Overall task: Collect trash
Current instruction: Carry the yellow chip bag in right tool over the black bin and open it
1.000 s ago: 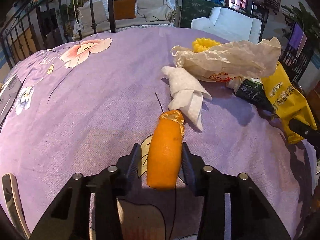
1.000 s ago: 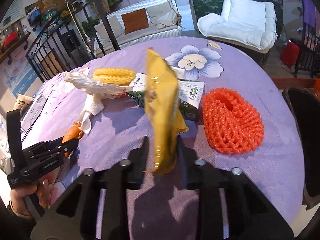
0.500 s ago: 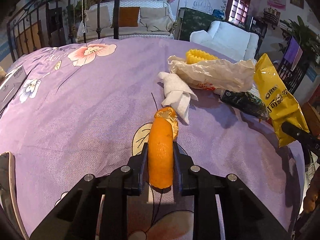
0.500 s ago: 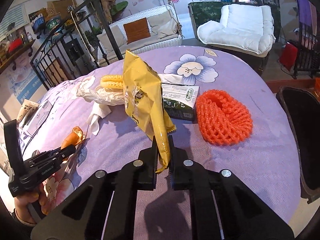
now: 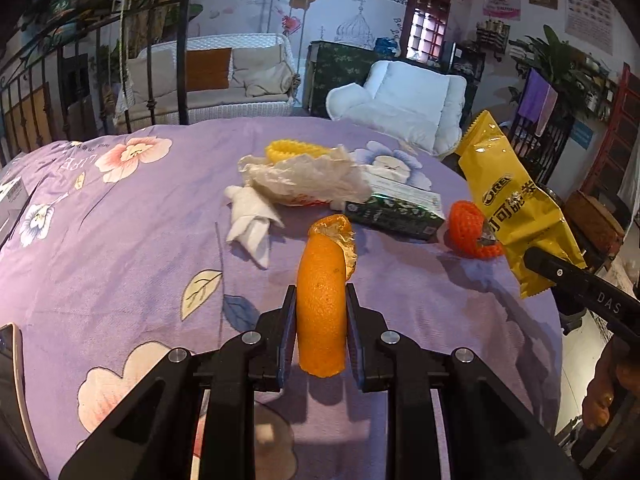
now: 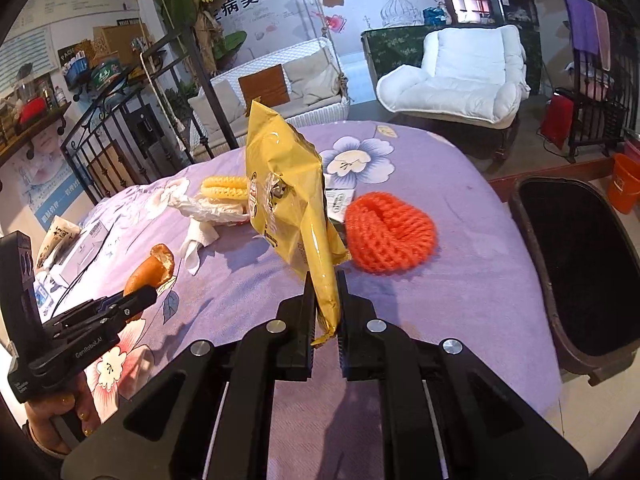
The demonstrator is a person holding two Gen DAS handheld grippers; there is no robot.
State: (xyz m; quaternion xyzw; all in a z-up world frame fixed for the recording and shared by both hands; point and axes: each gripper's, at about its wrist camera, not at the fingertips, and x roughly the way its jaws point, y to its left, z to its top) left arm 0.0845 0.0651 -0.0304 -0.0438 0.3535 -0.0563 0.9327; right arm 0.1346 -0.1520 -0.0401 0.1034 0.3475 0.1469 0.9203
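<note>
My left gripper (image 5: 320, 316) is shut on an orange peel (image 5: 322, 304) and holds it above the purple flowered tablecloth (image 5: 120, 248). My right gripper (image 6: 323, 300) is shut on a yellow snack bag (image 6: 288, 208), which stands up above the table; the bag also shows in the left wrist view (image 5: 512, 204). On the table lie a crumpled paper wrapper (image 5: 308, 178), a white tissue (image 5: 252, 224), a yellow foam net (image 5: 296, 149), a green carton (image 5: 396, 210) and an orange foam net (image 6: 388, 232).
A dark bin (image 6: 580, 272) stands open beside the table's right edge. A white box (image 6: 86, 246) and packets lie at the table's far left. A phone (image 5: 12, 380) lies at the near left edge. A sofa and a white armchair stand beyond.
Both grippers have closed tight on their items and lifted them. The left gripper has risen with the peel; the right has raised the yellow bag off the table, uncovering the carton and orange net.
</note>
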